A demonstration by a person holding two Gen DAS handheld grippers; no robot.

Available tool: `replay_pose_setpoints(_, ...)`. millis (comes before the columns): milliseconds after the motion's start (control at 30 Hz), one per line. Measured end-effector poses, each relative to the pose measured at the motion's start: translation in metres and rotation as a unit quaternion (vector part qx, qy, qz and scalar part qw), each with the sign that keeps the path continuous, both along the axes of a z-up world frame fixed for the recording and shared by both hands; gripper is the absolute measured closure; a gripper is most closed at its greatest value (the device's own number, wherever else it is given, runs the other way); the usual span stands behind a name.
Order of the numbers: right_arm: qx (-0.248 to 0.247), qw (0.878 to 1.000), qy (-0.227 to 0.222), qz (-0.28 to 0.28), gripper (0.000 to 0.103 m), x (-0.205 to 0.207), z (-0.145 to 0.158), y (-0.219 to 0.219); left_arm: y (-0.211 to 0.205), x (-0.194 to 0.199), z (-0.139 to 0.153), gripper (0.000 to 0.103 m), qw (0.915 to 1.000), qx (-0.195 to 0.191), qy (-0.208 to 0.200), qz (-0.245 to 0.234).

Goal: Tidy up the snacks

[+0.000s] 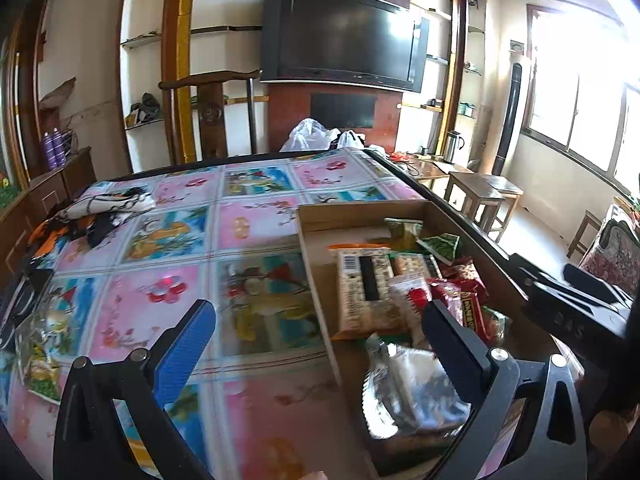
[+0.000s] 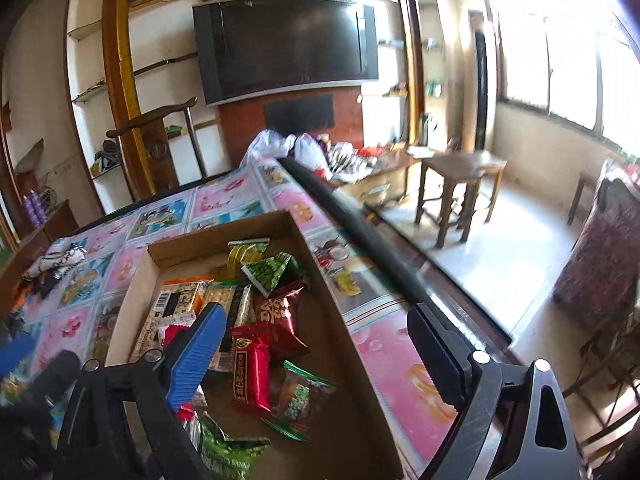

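Observation:
A shallow cardboard box (image 1: 360, 210) (image 2: 224, 232) sits on the floral tablecloth (image 1: 160, 240) near the table's right edge. It holds several snacks: a beige barcode pack (image 1: 360, 296) (image 2: 172, 312), red packets (image 1: 464, 300) (image 2: 252, 376), green packets (image 2: 268, 270) and a silvery clear packet (image 1: 412, 388). My left gripper (image 1: 320, 336) is open above the box's left wall, with nothing between its fingers. My right gripper (image 2: 320, 340) is open over the box's right side, also holding nothing. More loose packets (image 1: 40, 360) lie on the cloth at the far left.
A crumpled black, white and orange cloth (image 1: 96, 212) lies at the table's far left. The table's dark edge (image 2: 360, 232) runs just right of the box. Beyond it stand wooden stools (image 2: 460, 184) on the floor. White plastic bags (image 1: 308, 136) and a chair back (image 1: 212, 112) are behind the table.

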State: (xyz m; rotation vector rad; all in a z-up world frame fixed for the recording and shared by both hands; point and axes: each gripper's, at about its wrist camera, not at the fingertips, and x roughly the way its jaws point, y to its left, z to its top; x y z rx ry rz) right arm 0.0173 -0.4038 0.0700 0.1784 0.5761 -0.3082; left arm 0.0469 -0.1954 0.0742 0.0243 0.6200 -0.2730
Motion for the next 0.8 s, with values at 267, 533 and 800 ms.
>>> replay_pose_setpoints(267, -0.054, 0.997, -0.061, -0.004, 0.001, -0.047, 0.012, 0.032, 0.026, -0.02, -0.003, 0.001, 0.9996, 0.012, 0.023, -0.003)
replay_pose_setpoints(533, -0.074, 0.995, -0.064, 0.012, 0.001, -0.052, 0.012, 0.045, 0.039, -0.036, 0.002, 0.001, 0.9998, 0.017, 0.001, -0.005)
replay_pose_setpoints(800, -0.079, 0.995, -0.065, 0.018, 0.001, -0.054, 0.012, 0.048, 0.039, -0.032, 0.006, 0.001, 0.9997, 0.022, 0.006, 0.012)
